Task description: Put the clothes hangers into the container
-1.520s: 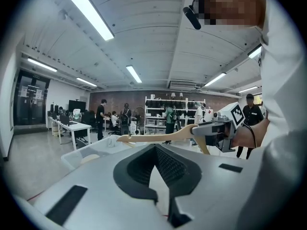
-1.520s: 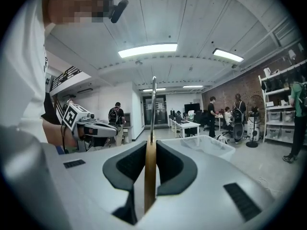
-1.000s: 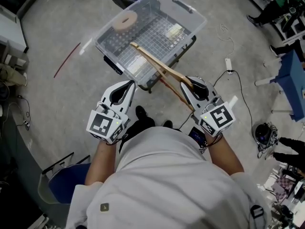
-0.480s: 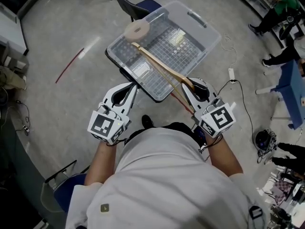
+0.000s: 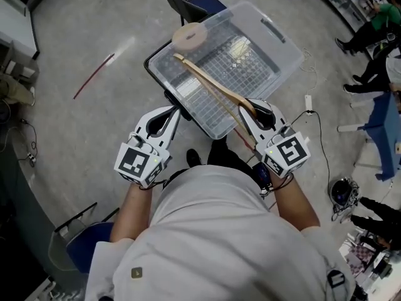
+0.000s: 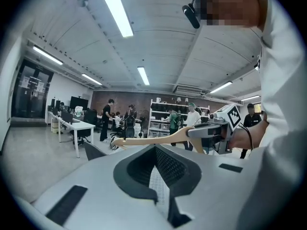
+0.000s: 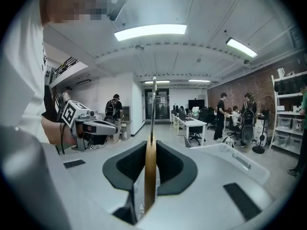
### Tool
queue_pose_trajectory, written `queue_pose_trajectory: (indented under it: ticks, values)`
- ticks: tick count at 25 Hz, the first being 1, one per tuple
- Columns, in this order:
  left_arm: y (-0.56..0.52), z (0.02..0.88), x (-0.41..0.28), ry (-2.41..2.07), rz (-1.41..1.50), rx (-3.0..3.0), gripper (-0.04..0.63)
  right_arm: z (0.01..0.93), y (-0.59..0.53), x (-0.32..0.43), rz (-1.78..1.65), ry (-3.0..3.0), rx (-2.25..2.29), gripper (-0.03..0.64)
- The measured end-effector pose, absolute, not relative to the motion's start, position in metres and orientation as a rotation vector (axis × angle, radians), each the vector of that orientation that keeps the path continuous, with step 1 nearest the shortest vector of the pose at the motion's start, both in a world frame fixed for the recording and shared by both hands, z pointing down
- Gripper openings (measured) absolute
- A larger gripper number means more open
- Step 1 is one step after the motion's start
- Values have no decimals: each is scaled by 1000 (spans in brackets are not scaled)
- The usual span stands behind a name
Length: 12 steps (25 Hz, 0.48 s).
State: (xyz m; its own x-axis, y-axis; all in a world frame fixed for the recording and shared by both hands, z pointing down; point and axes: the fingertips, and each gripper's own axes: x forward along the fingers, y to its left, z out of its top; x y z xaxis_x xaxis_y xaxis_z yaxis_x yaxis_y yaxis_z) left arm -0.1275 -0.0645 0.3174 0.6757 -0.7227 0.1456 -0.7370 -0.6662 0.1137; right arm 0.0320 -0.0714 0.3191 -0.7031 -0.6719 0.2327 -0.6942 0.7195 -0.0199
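Hanger (image 7: 150, 186) edge-on in right gripper view only

Head view steeply down over container (image 5: 263, 74), gripper views level along own jaws, all showing hanger (image 5: 212, 83).

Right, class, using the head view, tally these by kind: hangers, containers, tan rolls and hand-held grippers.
wooden hanger: 1
clear container: 1
tan roll: 1
grippers, the left gripper and the right gripper: 2
Total: 5
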Motion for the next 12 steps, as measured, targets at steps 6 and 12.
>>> queue_pose_trajectory:
  ticks: [6,12]
  values:
    - [-95,315,-123,-1273,136,2667,16,317,-117,33,145,-2732,984,67]
    - [-126,315,-115,-1350,128,2607,15,320,-160,38,121,-2735,867,67]
